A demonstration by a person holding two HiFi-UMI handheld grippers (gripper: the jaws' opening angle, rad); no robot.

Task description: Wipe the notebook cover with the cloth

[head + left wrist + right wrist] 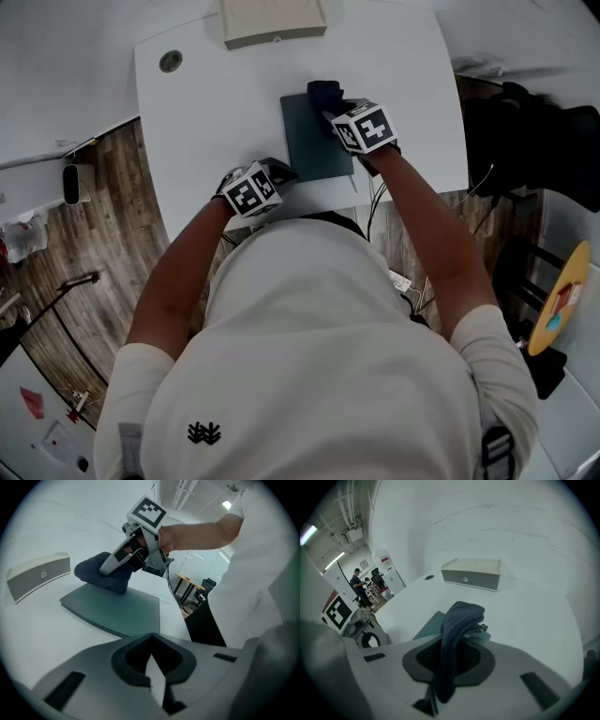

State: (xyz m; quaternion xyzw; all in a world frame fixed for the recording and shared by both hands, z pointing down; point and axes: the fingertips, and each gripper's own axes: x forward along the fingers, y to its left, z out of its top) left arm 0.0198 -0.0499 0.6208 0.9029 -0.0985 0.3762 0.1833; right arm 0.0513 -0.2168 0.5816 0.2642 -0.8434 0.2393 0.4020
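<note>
The right gripper (334,106) has its fingers clamped on the dark blue cloth (323,92). Only the left gripper view shows the cloth pressed onto the far end of the notebook (315,142), on the table (211,103). The left gripper (281,172) rests by the notebook's near corner, fingers together and empty.

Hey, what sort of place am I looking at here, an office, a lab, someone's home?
Probably a lab or workshop hall, not a home: a plain white table on wood-look flooring, exposed ceiling pipes and strip lights, and people standing around in the open space behind.
</note>
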